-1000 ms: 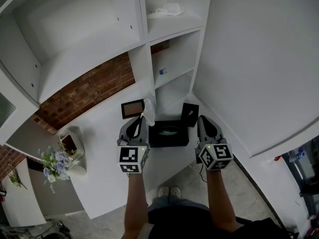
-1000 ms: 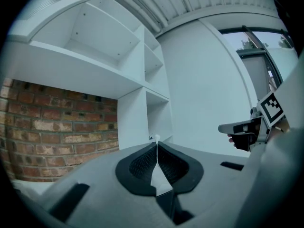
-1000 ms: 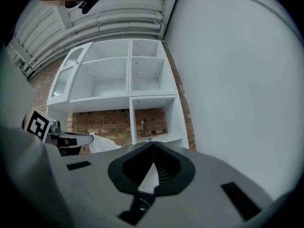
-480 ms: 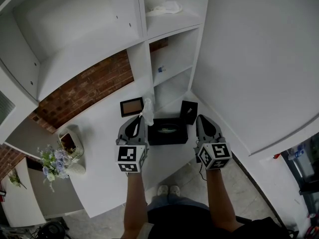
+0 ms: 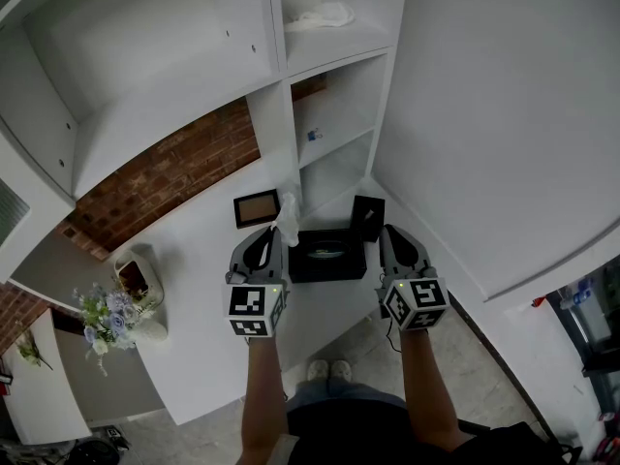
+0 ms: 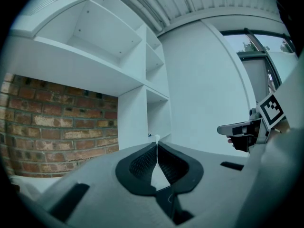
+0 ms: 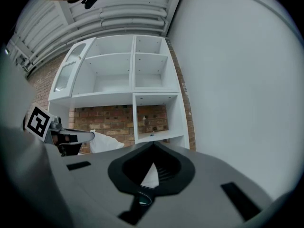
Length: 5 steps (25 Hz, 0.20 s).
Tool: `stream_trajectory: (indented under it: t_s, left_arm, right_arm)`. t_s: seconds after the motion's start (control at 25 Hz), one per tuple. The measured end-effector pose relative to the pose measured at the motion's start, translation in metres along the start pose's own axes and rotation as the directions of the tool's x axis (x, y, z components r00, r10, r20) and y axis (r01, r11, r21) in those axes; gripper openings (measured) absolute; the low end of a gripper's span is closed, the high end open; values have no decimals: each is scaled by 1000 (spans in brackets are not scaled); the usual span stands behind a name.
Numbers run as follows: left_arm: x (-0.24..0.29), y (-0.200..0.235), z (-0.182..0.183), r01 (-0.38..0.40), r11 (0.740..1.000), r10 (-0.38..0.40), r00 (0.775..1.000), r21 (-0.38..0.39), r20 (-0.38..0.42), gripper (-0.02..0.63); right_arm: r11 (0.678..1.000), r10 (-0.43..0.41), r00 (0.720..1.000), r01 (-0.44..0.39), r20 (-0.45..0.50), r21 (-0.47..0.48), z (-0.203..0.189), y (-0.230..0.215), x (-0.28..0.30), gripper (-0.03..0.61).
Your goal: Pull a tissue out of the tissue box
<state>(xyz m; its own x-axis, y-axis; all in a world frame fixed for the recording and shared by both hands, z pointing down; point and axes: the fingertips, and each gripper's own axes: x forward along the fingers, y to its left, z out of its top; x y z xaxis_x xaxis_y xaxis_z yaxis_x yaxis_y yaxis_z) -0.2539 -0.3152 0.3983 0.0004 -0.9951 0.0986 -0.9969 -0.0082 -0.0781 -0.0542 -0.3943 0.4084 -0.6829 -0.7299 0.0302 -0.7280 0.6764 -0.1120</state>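
The left gripper [image 5: 274, 236] is pinching a crumpled white paper tissue [image 5: 288, 221] at its tips, jaws pressing together on it. The black square tissue box [image 5: 327, 255] is sitting just to its right, between both grippers. The right gripper [image 5: 391, 236] is hovering with jaws pressed together, gripping nothing.

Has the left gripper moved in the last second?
No. The left gripper sits at the same spot beside the black tissue box, its jaws shut on the tissue.
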Motion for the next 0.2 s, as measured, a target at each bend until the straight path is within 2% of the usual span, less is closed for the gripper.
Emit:
stream_trajectory:
  t_s: [0.2]
  left_arm:
    - [0,0,-1,6,1000,-6,1000,1,-2,12]
  right_arm:
    - [1000,2,1000,-2,-2,-7,-2,1,1,-3]
